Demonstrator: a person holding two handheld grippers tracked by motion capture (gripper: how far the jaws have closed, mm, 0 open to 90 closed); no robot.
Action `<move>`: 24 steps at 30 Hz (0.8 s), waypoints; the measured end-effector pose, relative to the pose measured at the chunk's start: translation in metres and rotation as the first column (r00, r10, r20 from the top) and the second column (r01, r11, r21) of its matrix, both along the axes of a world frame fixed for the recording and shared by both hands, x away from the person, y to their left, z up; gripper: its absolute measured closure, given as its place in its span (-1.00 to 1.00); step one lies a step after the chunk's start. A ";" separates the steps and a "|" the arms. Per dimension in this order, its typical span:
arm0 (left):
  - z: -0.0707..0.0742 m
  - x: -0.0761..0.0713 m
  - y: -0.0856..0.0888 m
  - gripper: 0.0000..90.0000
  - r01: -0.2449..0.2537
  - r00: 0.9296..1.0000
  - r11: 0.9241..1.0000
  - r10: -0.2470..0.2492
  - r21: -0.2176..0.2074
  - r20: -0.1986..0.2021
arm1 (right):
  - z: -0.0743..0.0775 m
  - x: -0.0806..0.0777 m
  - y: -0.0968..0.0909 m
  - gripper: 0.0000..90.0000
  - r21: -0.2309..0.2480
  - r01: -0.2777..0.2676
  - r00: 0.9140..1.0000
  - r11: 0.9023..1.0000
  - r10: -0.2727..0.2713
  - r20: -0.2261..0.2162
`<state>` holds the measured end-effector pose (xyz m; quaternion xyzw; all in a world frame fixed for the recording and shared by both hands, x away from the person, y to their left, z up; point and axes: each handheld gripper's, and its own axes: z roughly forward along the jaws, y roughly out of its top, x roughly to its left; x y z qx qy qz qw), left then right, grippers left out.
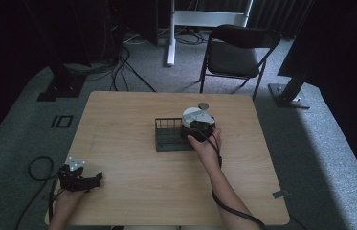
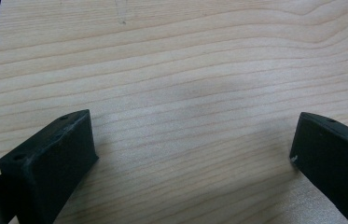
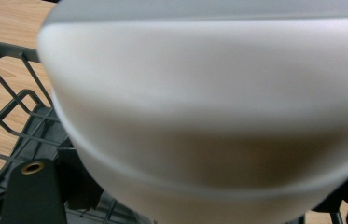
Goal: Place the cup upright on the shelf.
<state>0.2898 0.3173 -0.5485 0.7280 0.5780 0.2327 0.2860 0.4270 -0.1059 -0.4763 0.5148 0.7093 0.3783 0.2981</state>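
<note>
The right gripper (image 1: 199,125) pinches a smooth, likely slippery and breakable white bowl (image 3: 209,107) over the rack (image 1: 169,135) mid-table, best held by its rim; the left gripper (image 2: 192,154) rests spread near the table's front-left corner.

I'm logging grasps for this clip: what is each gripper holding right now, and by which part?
The right gripper clasps a white bowl over the black wire rack; which part cannot be told. The left gripper holds nothing.

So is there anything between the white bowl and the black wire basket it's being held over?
Nothing visible. The right gripper holds the white bowl at the right end of the black wire basket. The part of the basket's floor that shows is bare. The left gripper is far off.
</note>
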 end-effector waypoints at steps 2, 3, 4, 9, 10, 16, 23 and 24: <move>0.000 0.000 0.000 -1.00 -0.001 1.000 1.000 0.001 -0.001 0.000 | -0.001 -0.002 -0.001 -0.59 0.000 0.002 1.000 1.000 -0.002 0.008; 0.000 0.000 0.000 -1.00 0.000 1.000 1.000 0.000 0.000 0.000 | -0.002 -0.004 0.000 -0.59 -0.002 0.001 1.000 1.000 -0.001 0.019; 0.000 0.000 0.000 -1.00 -0.001 1.000 1.000 0.001 0.000 0.001 | -0.004 -0.005 0.000 -0.60 -0.006 0.001 1.000 1.000 -0.001 0.030; 0.000 0.000 0.000 -1.00 -0.001 1.000 1.000 0.001 -0.001 0.000 | -0.009 -0.008 -0.003 -0.60 0.023 0.023 0.999 0.999 -0.024 0.049; 0.000 0.000 0.000 -1.00 0.000 1.000 1.000 0.000 0.000 0.000 | -0.010 -0.009 -0.003 -0.60 0.025 0.020 0.998 0.999 -0.021 0.051; 0.000 0.000 0.000 -1.00 0.000 1.000 1.000 0.000 0.000 0.000 | -0.013 -0.008 -0.005 -0.66 0.053 0.013 0.999 0.999 -0.015 0.042; 0.000 0.000 0.000 -1.00 0.000 1.000 1.000 0.000 0.000 0.000 | -0.012 -0.011 -0.009 -0.71 0.108 -0.007 0.997 0.994 -0.001 0.072; 0.000 0.000 0.000 -1.00 0.000 1.000 1.000 0.000 0.000 0.000 | -0.012 -0.011 -0.009 -0.71 0.108 -0.012 0.997 0.994 0.003 0.078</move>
